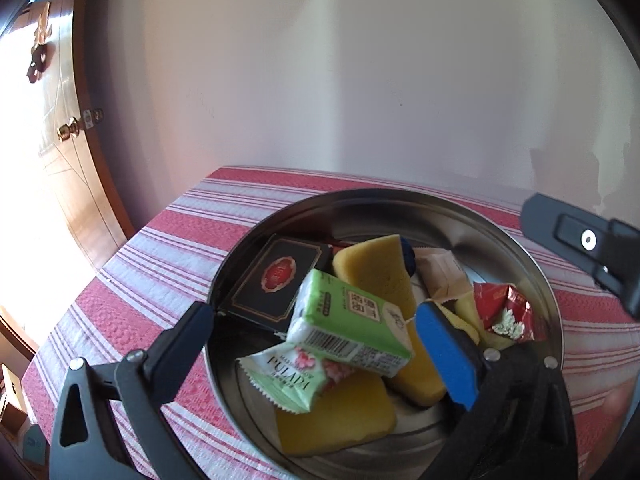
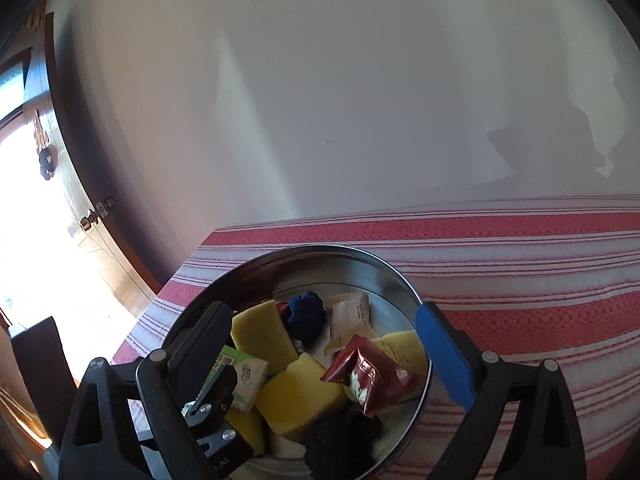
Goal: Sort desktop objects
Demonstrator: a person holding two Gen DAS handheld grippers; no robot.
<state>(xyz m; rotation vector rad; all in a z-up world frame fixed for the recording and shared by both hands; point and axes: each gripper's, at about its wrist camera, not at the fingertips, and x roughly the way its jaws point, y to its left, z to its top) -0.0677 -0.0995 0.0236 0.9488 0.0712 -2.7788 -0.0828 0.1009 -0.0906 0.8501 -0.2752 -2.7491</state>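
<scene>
A round steel basin (image 1: 532,268) stands on the red-striped tablecloth (image 1: 132,280) and holds a green tissue pack (image 1: 352,324), a green PULADI sachet (image 1: 288,376), yellow sponges (image 1: 380,272), a dark box (image 1: 276,280), a red snack packet (image 1: 504,312), a white packet (image 1: 440,268) and a blue lump (image 1: 408,252). My left gripper (image 1: 320,352) is open above the basin, its fingers either side of the tissue pack, not touching it. My right gripper (image 2: 332,344) is open above the same basin (image 2: 384,276), over the sponges (image 2: 296,396) and red packet (image 2: 372,376).
The table's left corner (image 1: 216,172) lies near a wooden door (image 1: 80,152) with a brass knob. A plain wall stands behind the table. The tablecloth (image 2: 520,264) stretches to the right of the basin. The right gripper's finger (image 1: 588,240) shows at the right edge.
</scene>
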